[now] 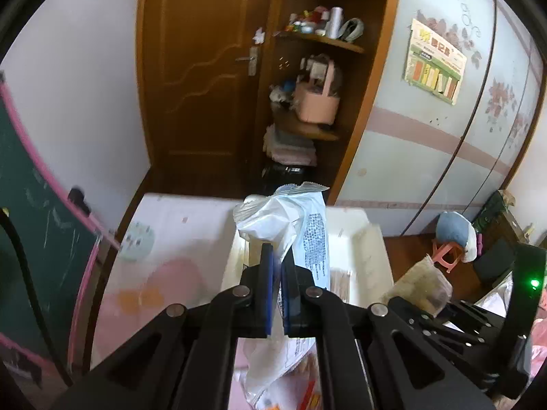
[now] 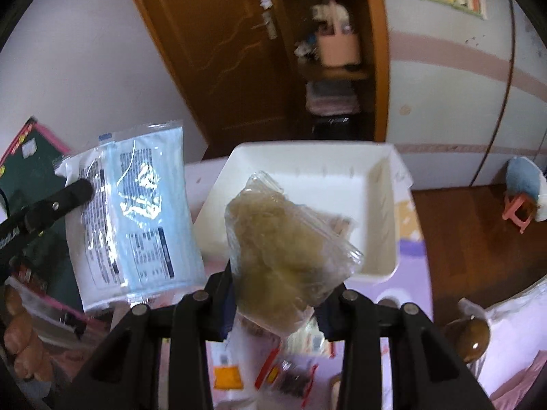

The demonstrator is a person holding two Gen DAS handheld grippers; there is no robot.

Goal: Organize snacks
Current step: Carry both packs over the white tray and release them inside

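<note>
Presently, findings by item:
Left gripper (image 1: 277, 256): jaws narrow, clamped on a white and pale-blue printed packet (image 1: 301, 225), held up over the white tray (image 1: 355, 235).
Right gripper (image 2: 273, 273): jaws set fairly wide, a clear bag of yellowish snack (image 2: 283, 239) held between them, raised near the tray's (image 2: 386, 212) near edge.
Right wrist view only: the printed packet (image 2: 136, 212) seen flat-on, with blue sheets and black text blocks, the left gripper's finger (image 2: 68, 194) across its left edge; more small packets (image 2: 283, 376) on the purple surface (image 2: 407, 287) below.
Left wrist view only: the clear bag (image 1: 424, 287) at the right, above the other tool's frame; pink basket (image 1: 316, 102) on the shelf beyond.
Tray contents: a few pale strips lie inside; their kind cannot be told.
Hidden: the right jaw pads, mostly covered by the bag; contact points not visible.
Illegible: all packet print.
Cut off: near packets, by the gripper frame.
</note>
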